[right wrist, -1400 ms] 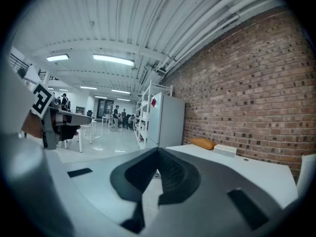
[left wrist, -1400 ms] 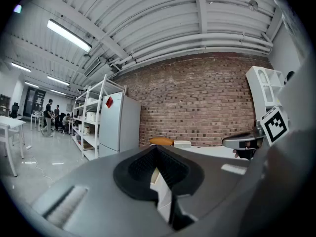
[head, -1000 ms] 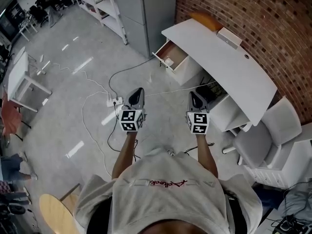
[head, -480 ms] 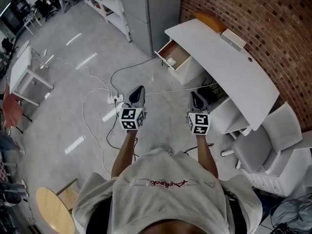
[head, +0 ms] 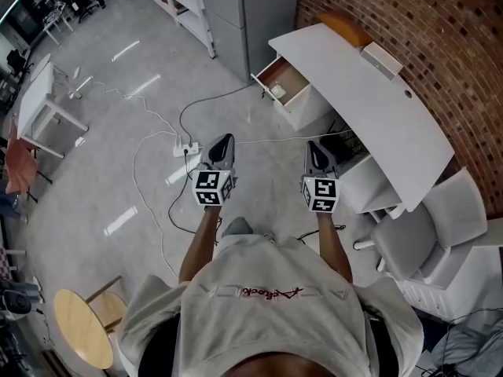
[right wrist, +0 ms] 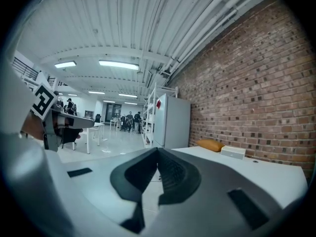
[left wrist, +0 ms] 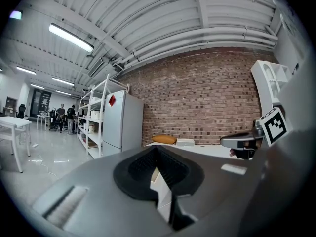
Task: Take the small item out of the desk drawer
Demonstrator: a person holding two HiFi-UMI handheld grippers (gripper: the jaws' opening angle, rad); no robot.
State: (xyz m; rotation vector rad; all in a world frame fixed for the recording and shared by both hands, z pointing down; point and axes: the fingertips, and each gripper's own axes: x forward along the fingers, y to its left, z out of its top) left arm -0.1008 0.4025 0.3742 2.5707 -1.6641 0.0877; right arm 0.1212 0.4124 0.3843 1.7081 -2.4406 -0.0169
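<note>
Head view: I hold the grey left gripper (head: 223, 143) and grey right gripper (head: 315, 149) level, both with jaws together and empty. They are shut for transit, because the open wood-lined white desk drawer (head: 287, 75) is well apart at twelve o'clock. The small white item (head: 277, 92) lies inside it.

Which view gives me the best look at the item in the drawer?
Head view: it looks down into the open drawer, where the small white item lies. The left gripper view shows no clear sign of it; the right gripper view shows the desk top, not the drawer.
</note>
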